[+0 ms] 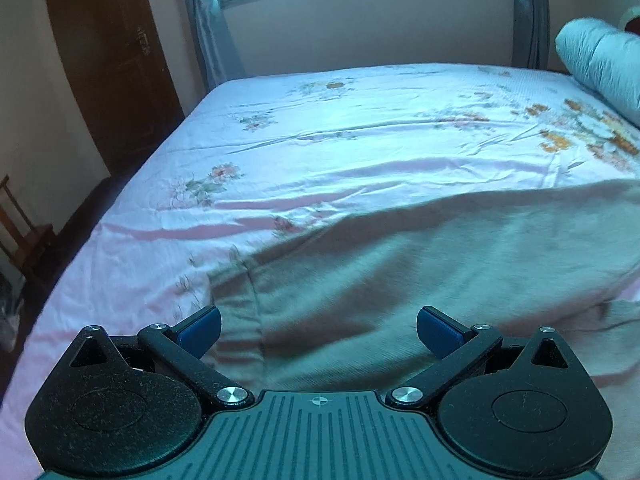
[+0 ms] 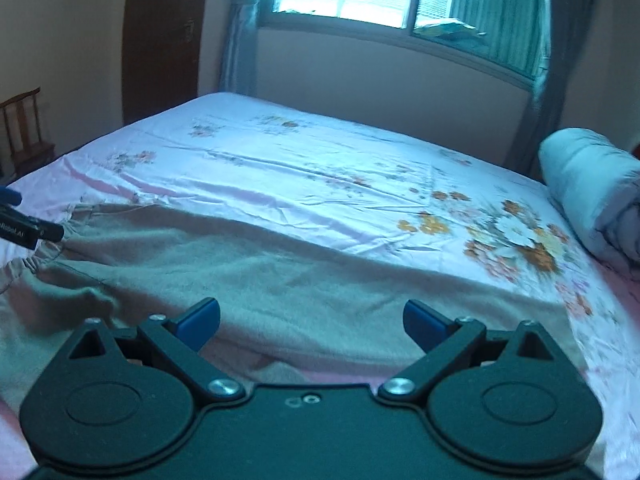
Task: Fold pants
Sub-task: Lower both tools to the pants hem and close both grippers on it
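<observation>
Grey-beige pants [image 1: 420, 264] lie spread lengthwise along the near side of the bed; in the right wrist view the pants [image 2: 248, 276] run from the elastic waistband at the left to the leg end at the right. My left gripper [image 1: 319, 330] is open, just above the waistband end, holding nothing. My right gripper [image 2: 312, 322] is open, above the leg part near the bed's front edge, holding nothing. The left gripper also shows at the left edge of the right wrist view [image 2: 24, 224], near the waistband.
The bed has a pink floral sheet [image 1: 320, 140], also seen in the right wrist view [image 2: 320, 168]. A rolled light-blue blanket [image 2: 592, 200] lies at the right. A wooden door [image 1: 108, 60], a wooden chair [image 2: 24, 128], a window and curtains stand behind.
</observation>
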A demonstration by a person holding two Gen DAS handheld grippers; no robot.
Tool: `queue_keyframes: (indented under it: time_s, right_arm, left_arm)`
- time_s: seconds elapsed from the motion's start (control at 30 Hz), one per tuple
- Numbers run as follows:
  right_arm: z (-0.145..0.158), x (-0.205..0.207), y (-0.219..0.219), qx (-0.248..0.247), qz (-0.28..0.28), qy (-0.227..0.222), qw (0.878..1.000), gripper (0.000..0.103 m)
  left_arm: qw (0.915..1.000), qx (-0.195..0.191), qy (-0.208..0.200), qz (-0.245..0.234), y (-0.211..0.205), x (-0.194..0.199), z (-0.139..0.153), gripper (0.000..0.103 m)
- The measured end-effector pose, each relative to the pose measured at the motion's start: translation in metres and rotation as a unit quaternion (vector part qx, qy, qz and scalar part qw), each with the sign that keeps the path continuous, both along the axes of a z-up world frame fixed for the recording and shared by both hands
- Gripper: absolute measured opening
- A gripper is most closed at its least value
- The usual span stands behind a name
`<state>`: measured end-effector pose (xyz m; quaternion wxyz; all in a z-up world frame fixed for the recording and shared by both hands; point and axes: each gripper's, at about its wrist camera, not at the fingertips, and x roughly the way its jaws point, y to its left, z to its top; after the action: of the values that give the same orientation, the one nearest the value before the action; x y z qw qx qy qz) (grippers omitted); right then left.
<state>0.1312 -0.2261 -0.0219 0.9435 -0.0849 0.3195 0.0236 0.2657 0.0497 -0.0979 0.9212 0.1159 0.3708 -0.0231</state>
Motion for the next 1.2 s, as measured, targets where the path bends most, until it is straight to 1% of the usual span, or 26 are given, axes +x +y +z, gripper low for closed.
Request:
queue_keyframes:
  time_s: [0.13,0.2,0.3,0.47,0.6,0.7,0.8,0.87,0.93,1.0,1.1,1.17,1.2]
  right_arm:
    - [-0.006,0.026,-0.001,0.000,0.025,0.008,1.000,0.093]
    - [-0.009,0.040,-0.001,-0.001,0.037,0.013,0.999,0.093]
    - [-0.015,0.061,-0.002,-0.003,0.056,0.022,0.998,0.092]
    - [-0.023,0.092,0.001,-0.018,0.103,0.035,0.994,0.091]
    - [-0.032,0.116,0.003,-0.037,0.137,0.048,0.989,0.091]
    - [-0.039,0.137,0.003,-0.054,0.164,0.056,0.983,0.091]
    - [-0.046,0.158,0.001,-0.070,0.190,0.065,0.977,0.091]
    - [-0.051,0.172,-0.003,-0.072,0.202,0.074,0.974,0.091]
    - [-0.055,0.187,-0.005,-0.078,0.221,0.082,0.969,0.091]
    - [-0.059,0.203,-0.008,-0.084,0.238,0.092,0.963,0.091]
    - [-0.065,0.229,-0.012,-0.075,0.256,0.114,0.957,0.091]
    - [-0.073,0.244,-0.015,-0.071,0.267,0.132,0.952,0.091]
    - [-0.077,0.250,-0.016,-0.073,0.271,0.138,0.950,0.091]
  left_arm:
    - [0.9998,0.017,0.005,0.005,0.018,0.029,-0.010,0.103]
    - [0.9998,0.018,0.005,0.007,0.026,0.040,-0.014,0.103]
    - [0.9999,0.010,0.008,0.008,0.038,0.057,-0.024,0.103]
    - [0.9995,0.022,0.021,0.006,0.051,0.082,-0.040,0.103]
    - [0.9971,0.059,0.033,-0.034,0.046,0.106,-0.046,0.103]
    - [0.9944,0.063,0.054,-0.065,0.047,0.127,-0.052,0.103]
    - [0.9908,0.074,0.061,-0.096,0.050,0.145,-0.060,0.103]
    - [0.9853,0.091,0.078,-0.122,0.050,0.158,-0.068,0.099]
    - [0.9779,0.091,0.111,-0.152,0.050,0.172,-0.075,0.091]
    - [0.9721,0.093,0.130,-0.172,0.051,0.181,-0.084,0.090]
    - [0.9692,0.056,0.153,-0.184,0.057,0.191,-0.094,0.087]
    - [0.9666,0.036,0.163,-0.194,0.060,0.192,-0.100,0.079]
    - [0.9646,0.025,0.168,-0.202,0.060,0.191,-0.101,0.072]
